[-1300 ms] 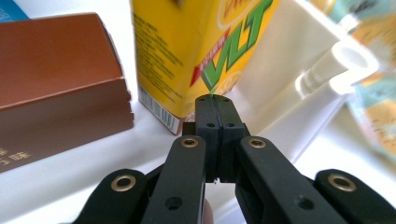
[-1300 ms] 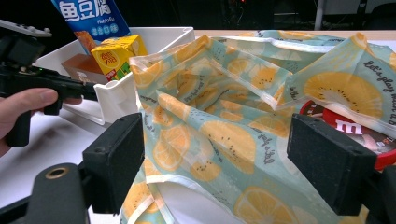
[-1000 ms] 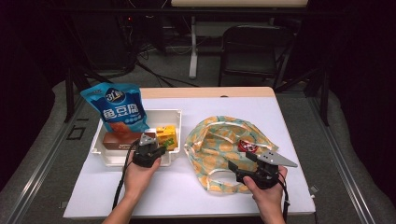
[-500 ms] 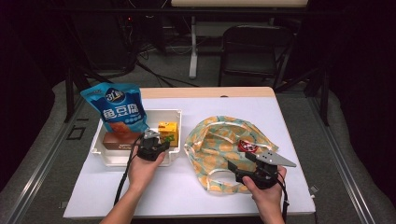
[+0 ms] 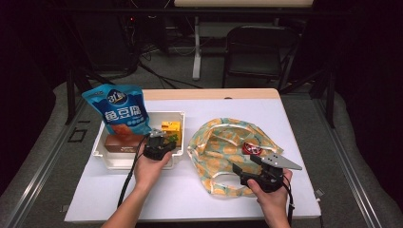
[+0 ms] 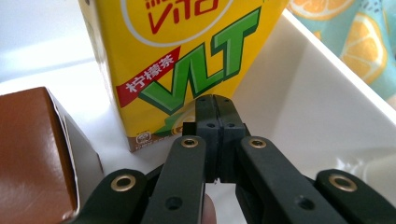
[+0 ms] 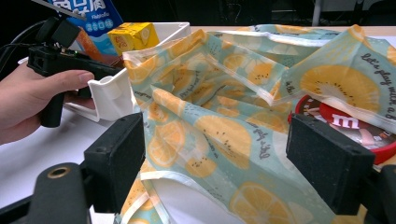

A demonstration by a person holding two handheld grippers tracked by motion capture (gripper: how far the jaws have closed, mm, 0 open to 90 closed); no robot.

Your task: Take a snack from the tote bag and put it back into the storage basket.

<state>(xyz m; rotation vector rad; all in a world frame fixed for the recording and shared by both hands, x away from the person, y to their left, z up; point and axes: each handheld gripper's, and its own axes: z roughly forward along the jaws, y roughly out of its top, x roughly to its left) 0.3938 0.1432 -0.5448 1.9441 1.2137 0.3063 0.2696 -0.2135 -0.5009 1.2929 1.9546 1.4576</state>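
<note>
- Near the left edge of the desk (image 5: 209, 190) sits a white box (image 5: 108, 160) with things in it.
- A yellow drink carton (image 6: 187, 60) stands upright in the box, on the side closest to the cloth bag (image 5: 223, 147).
- A brown box (image 6: 32, 163) lies in the white box too, just beside the carton.
- A blue snack bag (image 5: 121, 111) leans up at the far left corner of the white box.
- The left gripper (image 6: 215, 105) is in the person's left hand (image 5: 149, 168) and reaches over the near wall of the white box.
- Its jaws are pressed together with nothing between them.
- The tips of the jaws point right at the bottom part of the yellow drink carton. I cannot tell if they touch it.
- In the middle of the desk, toward the right, lies the cloth bag with orange slices printed on it. It is crumpled and its mouth is open.
- A round red tin (image 5: 251, 148) lies in the bag, with the cloth partly over it.
- The right gripper (image 7: 215, 158) is in the person's right hand (image 5: 271, 192), close to the near edge of the desk on the right side.
- Its jaws are spread wide and pinch nothing. The near part of the cloth bag lies in front of them.
- The two grippers are well apart, one at the white box and one at the bag.
</note>
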